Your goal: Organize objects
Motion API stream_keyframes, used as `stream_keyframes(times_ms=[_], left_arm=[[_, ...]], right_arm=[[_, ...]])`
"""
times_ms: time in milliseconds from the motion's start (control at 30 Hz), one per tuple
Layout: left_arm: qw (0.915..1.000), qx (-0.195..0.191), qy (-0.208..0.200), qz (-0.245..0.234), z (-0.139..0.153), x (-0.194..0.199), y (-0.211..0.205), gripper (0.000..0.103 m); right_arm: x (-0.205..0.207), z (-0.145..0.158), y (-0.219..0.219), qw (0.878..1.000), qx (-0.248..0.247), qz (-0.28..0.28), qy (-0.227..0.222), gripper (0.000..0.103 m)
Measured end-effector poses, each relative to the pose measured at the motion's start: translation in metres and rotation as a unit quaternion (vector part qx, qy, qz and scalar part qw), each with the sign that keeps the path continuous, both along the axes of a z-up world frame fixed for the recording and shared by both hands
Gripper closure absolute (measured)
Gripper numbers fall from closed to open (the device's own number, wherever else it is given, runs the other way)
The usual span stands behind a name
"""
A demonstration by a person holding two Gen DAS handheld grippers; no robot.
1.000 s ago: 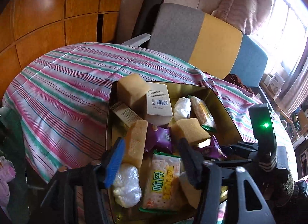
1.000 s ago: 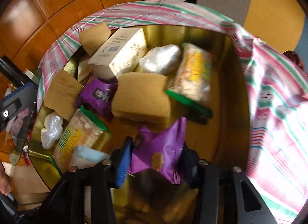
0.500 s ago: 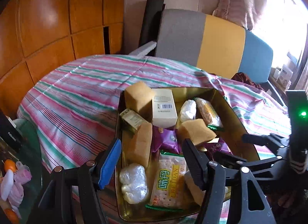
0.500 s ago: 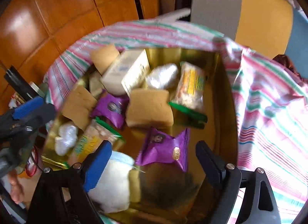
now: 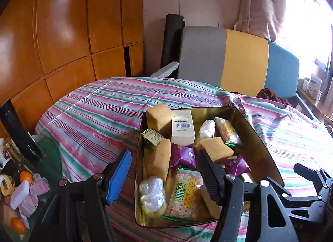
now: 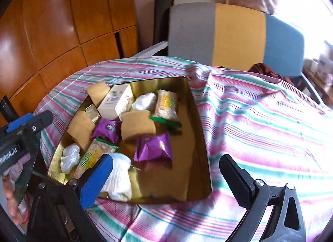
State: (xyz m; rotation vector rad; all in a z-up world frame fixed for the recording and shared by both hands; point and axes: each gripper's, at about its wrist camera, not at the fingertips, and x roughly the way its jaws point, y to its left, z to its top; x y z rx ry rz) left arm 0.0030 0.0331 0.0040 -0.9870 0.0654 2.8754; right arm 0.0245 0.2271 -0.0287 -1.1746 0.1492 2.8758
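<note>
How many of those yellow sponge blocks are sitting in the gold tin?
3 clearly: one sponge in the tin's far left corner, one leaning along the left wall, one in the middle. A fourth may lie behind the left gripper's finger.

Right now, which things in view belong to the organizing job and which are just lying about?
Job:
- gold metal tin
- purple snack packet
- tan sponge block
- white barcoded carton
- green-edged cracker pack

Lying about:
- striped tablecloth
- grey-yellow-blue chair
- oranges on the side table
</note>
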Motion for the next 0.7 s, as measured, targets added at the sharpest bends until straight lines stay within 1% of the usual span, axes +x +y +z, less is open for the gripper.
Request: stream_keyframes(times_ms=[233, 433, 567, 633, 700], left_arm=[[0.9999, 0.013, 0.004, 0.003, 0.003, 0.005, -0.006, 0.037], [0.999, 0.038, -0.022, 0.001, -0.002, 0.0, -0.014, 0.038], [0.9993, 0.033, -0.017, 0.005, -0.005, 0.0, -0.013, 0.038], [0.9995, 0.028, -0.011, 0.008, -0.005, 0.001, -0.013, 0.044], [0.9996, 0.026, -0.008, 0.009, -0.005, 0.001, -0.014, 0.044]], right_arm=[[0.012, 0.0, 0.0, 1.0, -0.008, -0.007, 0.005, 0.0], [0.013, 0.002, -0.007, 1.0, -0.001, -0.002, 0.008, 0.0], [0.012, 0.002, -0.011, 1.0, 0.003, -0.001, 0.007, 0.0], [0.011, 0.002, -0.012, 1.0, 0.005, 0.0, 0.005, 0.0], [0.009, 0.0, -0.014, 1.0, 0.006, 0.002, 0.004, 0.0]])
